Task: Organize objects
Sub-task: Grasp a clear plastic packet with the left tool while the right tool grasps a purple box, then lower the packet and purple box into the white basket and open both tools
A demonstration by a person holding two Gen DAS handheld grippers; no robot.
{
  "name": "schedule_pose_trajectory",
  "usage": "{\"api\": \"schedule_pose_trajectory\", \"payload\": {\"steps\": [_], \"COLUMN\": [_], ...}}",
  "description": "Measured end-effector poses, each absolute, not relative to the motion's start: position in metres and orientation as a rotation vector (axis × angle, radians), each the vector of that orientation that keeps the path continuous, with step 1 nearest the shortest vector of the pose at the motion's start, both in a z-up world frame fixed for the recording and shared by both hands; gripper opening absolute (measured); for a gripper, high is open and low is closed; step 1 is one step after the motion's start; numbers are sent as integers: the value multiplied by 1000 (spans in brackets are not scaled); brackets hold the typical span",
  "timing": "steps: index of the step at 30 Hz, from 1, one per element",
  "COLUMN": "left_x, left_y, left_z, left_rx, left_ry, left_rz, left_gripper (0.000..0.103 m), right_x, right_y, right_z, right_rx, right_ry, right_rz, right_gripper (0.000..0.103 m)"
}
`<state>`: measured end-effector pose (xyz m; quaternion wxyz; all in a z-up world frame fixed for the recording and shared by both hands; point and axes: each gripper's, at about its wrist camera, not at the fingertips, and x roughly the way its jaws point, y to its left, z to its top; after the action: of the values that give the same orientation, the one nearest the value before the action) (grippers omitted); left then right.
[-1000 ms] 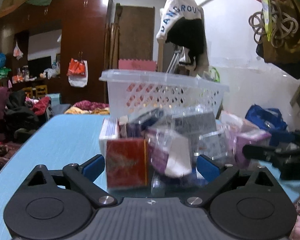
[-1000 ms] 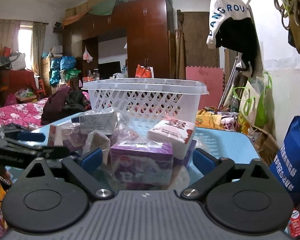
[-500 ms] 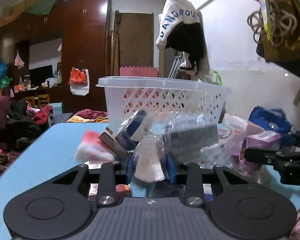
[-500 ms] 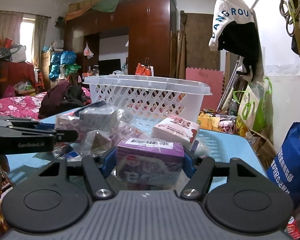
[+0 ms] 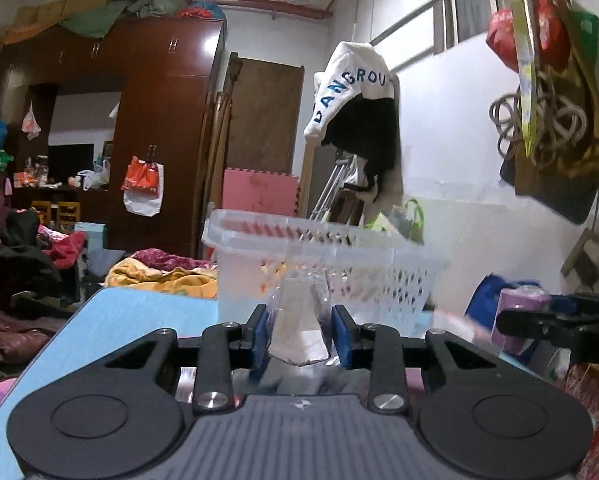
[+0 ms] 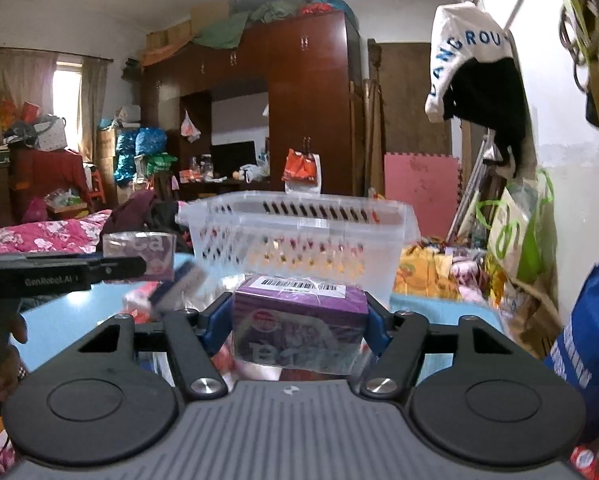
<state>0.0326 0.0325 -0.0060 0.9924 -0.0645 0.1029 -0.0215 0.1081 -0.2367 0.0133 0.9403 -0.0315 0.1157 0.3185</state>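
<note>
From the left wrist we see our left claw clamped on a small clear-wrapped packet with a pale, crumpled white body, lifted clear of the light-blue bench. That view also catches the right claw from the side at the right edge, with a purple box between its blue pads. From the right wrist we see what the left view cannot: our right claw clamped on a purple rectangular cardboard box in glossy film, with a white barcode label on top. The same view shows the black arm of the left claw at the left edge and a second, smaller purple packet behind it; whether that one is the left claw's load we cannot tell. Blurred red and blue packets lie on the bench just beyond.

Behind both held things stands a white translucent plastic basket with lattice walls and a broad rim, on the far part of the bench. The room is crowded: a tall dark red-brown glossy wooden wardrobe, a bed with a pink flowered cover, a white and black garment with blue letters hanging by the wall, and a pink foam mat leaning upright.
</note>
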Motion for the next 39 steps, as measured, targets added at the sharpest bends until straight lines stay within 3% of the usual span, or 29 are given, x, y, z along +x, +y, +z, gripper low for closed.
{"api": "schedule_pose_trajectory", "payload": {"steps": [9,16,17,18,20,29,39], "left_x": [103,179,187,194,198,121,27], "left_y": [43,58,59,58,60,68,80], "left_z": [65,63,60,56,50,47,-39], "left_rx": [-163,-214,-197,-167,-140,-159,-126], "left_ry": [254,387,412,432,439,326,330], "left_rz": [-108,-28,-27,-17,30,-41,-43], "left_gripper": [38,38,40,45,81,89,90], "right_x": [197,254,257,257,251,191,154], "right_y": [-189,-155,-150,-149,-146,-200,-279], "right_z": [65,57,53,51,48,43,-35], "right_rx": [-127,-157,-169,-181,-192,-118,145], "right_ry": [278,367,372,376,356,332,369], "right_rz": [610,600,598,590,561,638,573], "right_gripper": [68,69,71,82,103,103,103]}}
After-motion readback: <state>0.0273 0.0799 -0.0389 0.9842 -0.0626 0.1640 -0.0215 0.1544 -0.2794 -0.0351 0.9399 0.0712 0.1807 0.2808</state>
